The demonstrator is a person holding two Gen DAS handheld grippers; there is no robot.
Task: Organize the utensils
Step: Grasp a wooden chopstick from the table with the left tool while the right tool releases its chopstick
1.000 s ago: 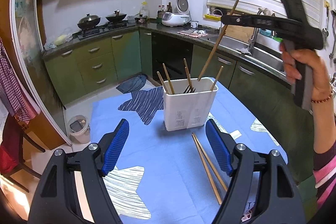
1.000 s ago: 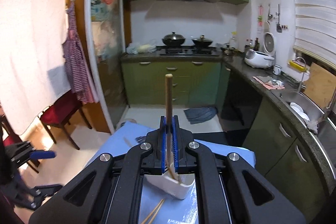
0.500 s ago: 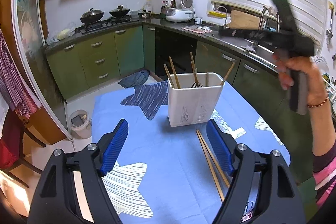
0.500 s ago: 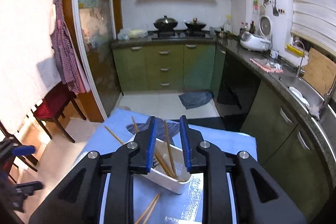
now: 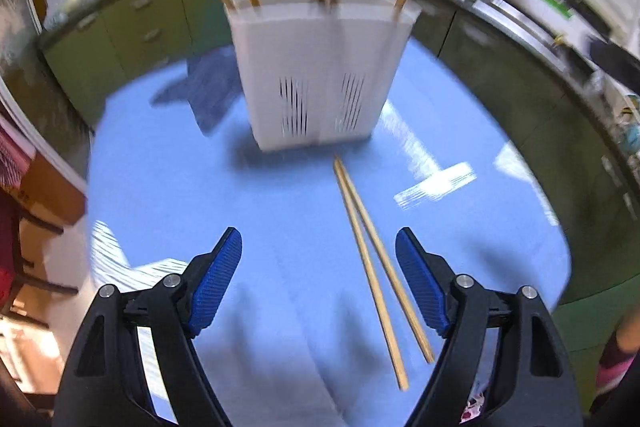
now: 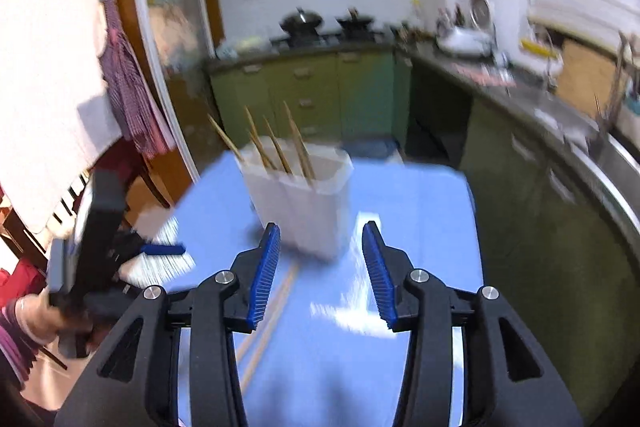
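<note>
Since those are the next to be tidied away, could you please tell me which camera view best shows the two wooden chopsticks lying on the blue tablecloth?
The left wrist view: the two wooden chopsticks lie fully visible, side by side, before the white plastic utensil holder. In the right wrist view only part of the pair shows, blurred, the rest hidden behind the right gripper.

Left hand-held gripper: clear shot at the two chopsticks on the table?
Probably yes. The left hand-held gripper is open and empty, though its jaws are closing slightly. The two chopsticks lie bare on the blue cloth, just inside its right finger, clear of the holder.
</note>
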